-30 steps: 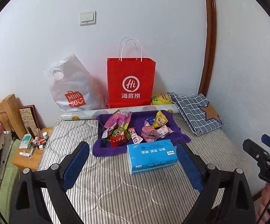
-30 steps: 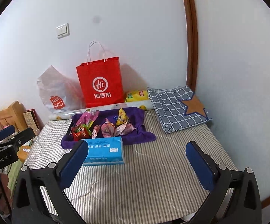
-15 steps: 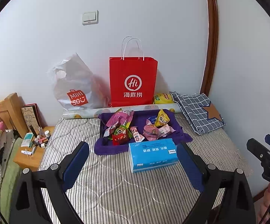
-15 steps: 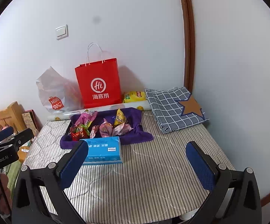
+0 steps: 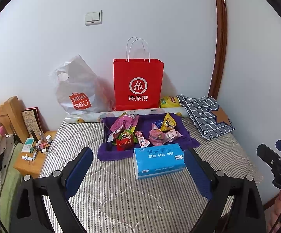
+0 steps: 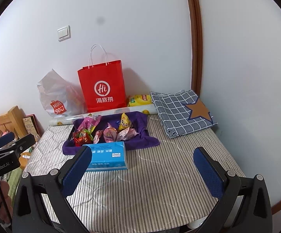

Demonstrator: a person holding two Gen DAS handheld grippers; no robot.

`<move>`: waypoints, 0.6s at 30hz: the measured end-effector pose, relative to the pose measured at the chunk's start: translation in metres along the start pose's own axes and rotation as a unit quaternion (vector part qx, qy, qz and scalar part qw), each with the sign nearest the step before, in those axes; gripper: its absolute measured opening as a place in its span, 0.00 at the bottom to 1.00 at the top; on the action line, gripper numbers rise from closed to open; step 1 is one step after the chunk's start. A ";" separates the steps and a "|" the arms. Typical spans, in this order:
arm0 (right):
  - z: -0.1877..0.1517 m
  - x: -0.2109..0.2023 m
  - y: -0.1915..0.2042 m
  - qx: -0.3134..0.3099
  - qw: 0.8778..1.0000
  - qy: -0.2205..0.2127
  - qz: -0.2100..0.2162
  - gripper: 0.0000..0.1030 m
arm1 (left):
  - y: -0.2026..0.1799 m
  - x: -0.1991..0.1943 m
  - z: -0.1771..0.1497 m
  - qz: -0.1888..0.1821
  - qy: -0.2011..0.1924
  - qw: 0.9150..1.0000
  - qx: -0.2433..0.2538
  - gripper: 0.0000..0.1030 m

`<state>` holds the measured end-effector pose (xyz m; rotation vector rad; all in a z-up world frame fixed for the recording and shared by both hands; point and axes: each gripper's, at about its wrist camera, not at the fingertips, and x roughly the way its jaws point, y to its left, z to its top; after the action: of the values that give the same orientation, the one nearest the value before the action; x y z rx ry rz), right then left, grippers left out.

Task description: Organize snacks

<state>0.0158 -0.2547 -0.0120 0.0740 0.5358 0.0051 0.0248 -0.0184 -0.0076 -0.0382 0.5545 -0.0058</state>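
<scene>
Several snack packets [image 5: 140, 132] [image 6: 105, 130] lie piled on a purple cloth [image 5: 187, 141] [image 6: 142, 139] over a dark tray on a striped bed. A yellow packet [image 5: 168, 124] [image 6: 125, 123] sits at the pile's right, a red one [image 5: 123, 141] [image 6: 80, 139] at its front left. A blue tissue pack [image 5: 158, 160] [image 6: 107, 155] lies just in front of the tray. My left gripper [image 5: 138, 170] is open and empty, well short of the tissue pack. My right gripper [image 6: 142, 169] is open and empty over the bed, right of the pack.
A red paper bag [image 5: 138, 85] [image 6: 102, 87] and a white plastic bag [image 5: 76, 89] stand at the wall. A yellow snack bag [image 5: 168, 102] and a folded checked cloth [image 5: 206, 114] [image 6: 181, 112] lie at the back right. A cluttered bedside table [image 5: 33, 155] is at the left.
Both grippers have drawn back and up a little, so the tray and tissue pack look slightly farther away. Nothing on the bed moved. Both stay open.
</scene>
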 end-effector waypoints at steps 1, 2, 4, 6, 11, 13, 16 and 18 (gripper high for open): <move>0.000 0.000 0.000 0.000 1.000 0.000 0.000 1.00 | 0.000 0.000 0.000 0.000 0.001 1.000 -0.001 0.92; 0.000 -0.001 0.000 0.000 1.000 0.001 -0.001 1.00 | 0.001 0.000 0.000 0.000 0.002 1.000 -0.002 0.92; 0.000 0.000 0.001 -0.001 1.000 0.000 0.000 1.00 | 0.001 0.001 0.000 0.001 0.003 1.000 -0.001 0.92; 0.000 0.001 0.001 -0.001 1.000 0.000 0.000 1.00 | 0.002 0.001 0.000 0.001 0.002 1.000 -0.002 0.92; -0.002 0.001 0.001 0.000 1.000 0.001 0.001 1.00 | 0.003 0.001 -0.001 0.001 0.002 1.000 -0.004 0.92; -0.002 0.001 0.002 -0.001 1.000 0.002 0.001 1.00 | 0.003 0.001 -0.001 0.002 0.002 1.000 -0.004 0.92; -0.003 0.001 0.003 -0.001 1.000 0.001 0.001 1.00 | 0.005 0.001 -0.001 0.000 0.002 1.000 -0.006 0.92; -0.004 0.001 0.003 0.000 1.000 0.001 0.002 1.00 | 0.005 0.001 -0.002 0.001 0.002 1.000 -0.004 0.92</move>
<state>0.0149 -0.2517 -0.0156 0.0745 0.5380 0.0088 0.0247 -0.0137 -0.0100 -0.0460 0.5583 -0.0026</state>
